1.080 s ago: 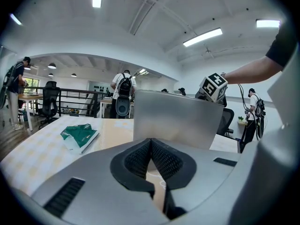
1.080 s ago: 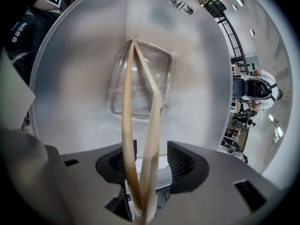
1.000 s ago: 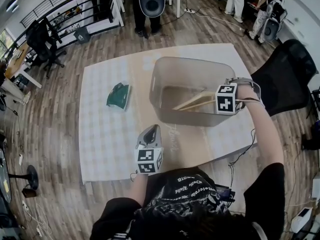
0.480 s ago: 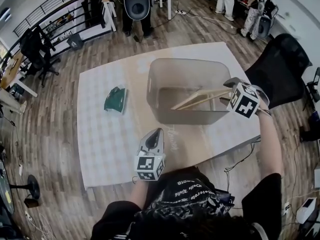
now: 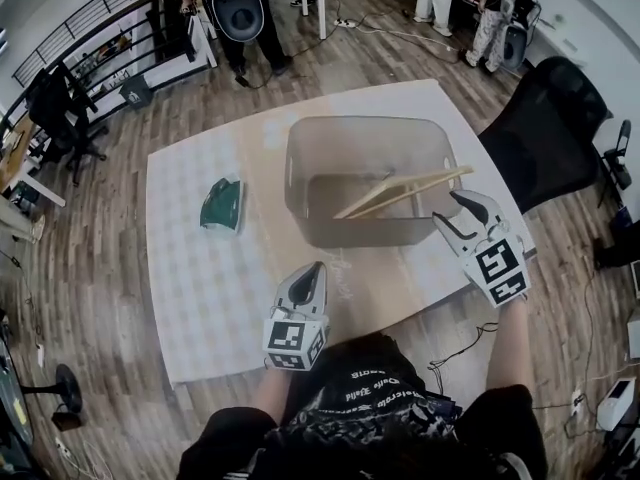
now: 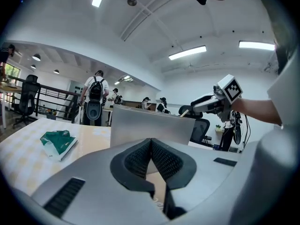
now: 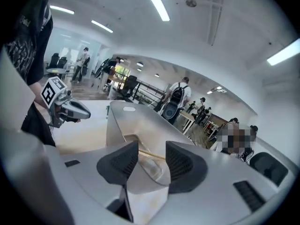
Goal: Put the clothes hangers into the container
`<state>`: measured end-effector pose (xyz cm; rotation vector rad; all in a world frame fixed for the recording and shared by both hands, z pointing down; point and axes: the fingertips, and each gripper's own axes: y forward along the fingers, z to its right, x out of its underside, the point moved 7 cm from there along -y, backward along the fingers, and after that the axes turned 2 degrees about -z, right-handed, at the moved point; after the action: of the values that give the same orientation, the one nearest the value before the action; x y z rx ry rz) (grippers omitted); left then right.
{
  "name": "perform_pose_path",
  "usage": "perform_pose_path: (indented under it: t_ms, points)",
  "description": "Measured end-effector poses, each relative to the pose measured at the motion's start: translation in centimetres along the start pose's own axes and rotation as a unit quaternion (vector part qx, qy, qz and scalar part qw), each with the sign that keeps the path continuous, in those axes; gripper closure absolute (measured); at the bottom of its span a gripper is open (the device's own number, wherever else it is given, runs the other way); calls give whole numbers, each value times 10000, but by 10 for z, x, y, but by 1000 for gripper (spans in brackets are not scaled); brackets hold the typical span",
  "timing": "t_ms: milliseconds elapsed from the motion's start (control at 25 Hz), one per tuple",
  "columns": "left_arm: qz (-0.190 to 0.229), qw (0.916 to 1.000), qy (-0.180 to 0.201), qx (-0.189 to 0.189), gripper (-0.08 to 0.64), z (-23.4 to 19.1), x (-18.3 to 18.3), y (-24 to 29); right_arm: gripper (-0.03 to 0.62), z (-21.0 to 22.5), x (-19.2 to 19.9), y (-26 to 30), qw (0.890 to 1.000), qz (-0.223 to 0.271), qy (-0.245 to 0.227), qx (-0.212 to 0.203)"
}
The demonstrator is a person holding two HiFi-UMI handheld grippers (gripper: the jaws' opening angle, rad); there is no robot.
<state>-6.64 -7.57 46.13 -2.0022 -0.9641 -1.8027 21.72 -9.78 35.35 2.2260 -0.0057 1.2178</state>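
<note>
The grey translucent container stands mid-table. Wooden clothes hangers lie slanted inside it, their ends poking over its right rim. My right gripper hovers just off that right side, clear of the hangers. It is open, its jaws have just been closing a little, and nothing is between them. In the right gripper view the container and a hanger show beyond the parted jaws. My left gripper is shut and empty above the table's front part. Its closed tips point at the container.
A folded green cloth lies on the pale table left of the container. A black office chair stands off the table's right side. People stand at desks in the background.
My right gripper has drawn back from the hangers' ends toward the person and rolled over. The hangers stay in the container. My left gripper has risen slightly.
</note>
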Motion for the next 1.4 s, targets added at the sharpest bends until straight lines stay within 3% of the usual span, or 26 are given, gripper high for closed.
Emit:
perform_pose_path:
  t_ms: [160, 560, 680, 840, 960, 1080, 1160, 1400]
  points:
    - [102, 9997, 110, 173, 540, 10, -6, -3, 399, -35, 12, -10, 9957, 515, 687, 334]
    - [90, 9991, 267, 301, 540, 25, 4, -22, 397, -117, 53, -5, 9832, 725, 1480, 789]
    - [82, 9987, 271, 415, 540, 26, 6, -22, 383, -136, 64, 4, 9785, 647, 1853, 625]
    - [103, 9979, 258, 584, 538, 27, 5, -24, 383, -144, 60, 9, 9800, 594, 1826, 516]
    - [158, 9981, 181, 575, 538, 26, 4, -24, 382, -144, 52, 7, 9784, 913, 1822, 342]
    - [171, 9979, 113, 622, 538, 28, 3, -24, 305, -147, 44, 8, 9711, 1257, 2028, -36]
    - [157, 9977, 96, 654, 538, 29, 2, -23, 303, -152, 41, 12, 9706, 1236, 2059, -188]
    - [173, 9980, 77, 599, 538, 29, 6, -23, 504, -167, 32, 17, 9720, 1330, 1910, -337]
